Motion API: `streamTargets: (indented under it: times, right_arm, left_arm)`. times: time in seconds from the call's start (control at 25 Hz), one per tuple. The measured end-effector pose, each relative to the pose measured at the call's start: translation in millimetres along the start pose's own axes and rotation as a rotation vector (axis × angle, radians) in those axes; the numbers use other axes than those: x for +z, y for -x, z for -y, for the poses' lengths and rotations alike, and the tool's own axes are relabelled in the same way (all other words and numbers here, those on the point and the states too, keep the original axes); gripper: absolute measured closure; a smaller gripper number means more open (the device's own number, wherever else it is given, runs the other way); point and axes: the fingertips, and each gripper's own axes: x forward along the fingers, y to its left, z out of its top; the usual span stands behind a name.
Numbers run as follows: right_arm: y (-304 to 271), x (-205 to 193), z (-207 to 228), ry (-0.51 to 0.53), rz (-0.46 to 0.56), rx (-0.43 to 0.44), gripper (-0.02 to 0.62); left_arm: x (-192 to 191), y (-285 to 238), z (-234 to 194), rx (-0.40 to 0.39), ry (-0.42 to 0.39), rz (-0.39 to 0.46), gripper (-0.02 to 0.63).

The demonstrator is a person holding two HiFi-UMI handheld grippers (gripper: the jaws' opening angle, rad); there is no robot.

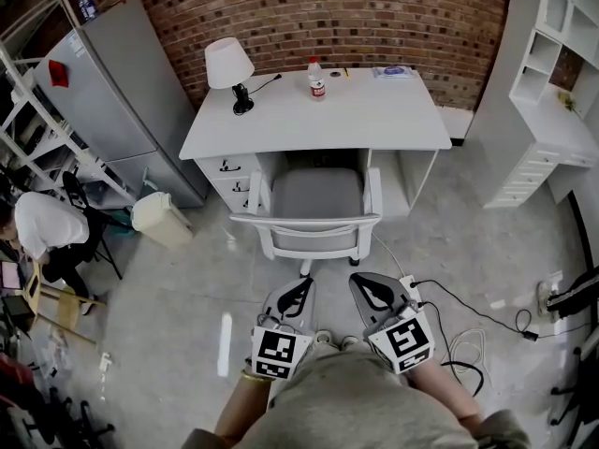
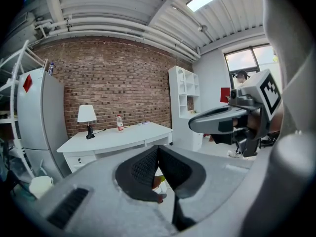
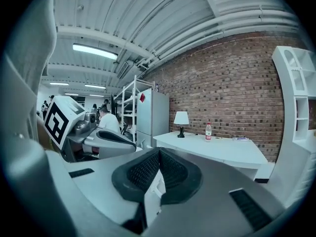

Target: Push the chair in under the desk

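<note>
I am looking down from the head camera at a white desk (image 1: 318, 120) set against a brick wall (image 1: 309, 12). The grey chair (image 1: 314, 209) stands in the desk's knee opening, between the drawer block (image 1: 229, 181) on the left and the desk's right side panel. The front of its seat lies under the desktop. Its white-framed backrest sits just outside the desk's front edge, on the side nearest me.

The left gripper (image 1: 298, 293) and the right gripper (image 1: 370, 290) are side by side on the near side of the chair, pointing toward the desk. Neither touches the backrest. Both have their jaws fully together, pad against pad, with nothing held.

On the desktop, a lamp (image 1: 229, 68) with a white shade stands at the back left. A plastic bottle (image 1: 316, 78) with a red cap stands at the back centre, and some flat papers (image 1: 393, 71) lie at the back right.

Left of the desk stands a tall grey fridge (image 1: 122, 92), with a pale bin (image 1: 161, 218) on the floor before it. Further left a person (image 1: 42, 227) is seated. Right of the desk is a white shelf unit (image 1: 552, 82).

On the floor in front of the desk's right side, a power strip (image 1: 409, 283) and black cables (image 1: 468, 311) trail away to the right, near the right gripper.
</note>
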Motion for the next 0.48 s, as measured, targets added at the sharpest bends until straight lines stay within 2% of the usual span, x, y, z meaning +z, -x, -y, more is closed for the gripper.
streamTargets:
  times: [0.48]
  right_arm:
    - [-13, 6, 6, -0.027, 0.028, -0.001, 0.588]
  left_arm:
    - [6, -8, -14, 0.002, 0.008, 0.023, 0.595]
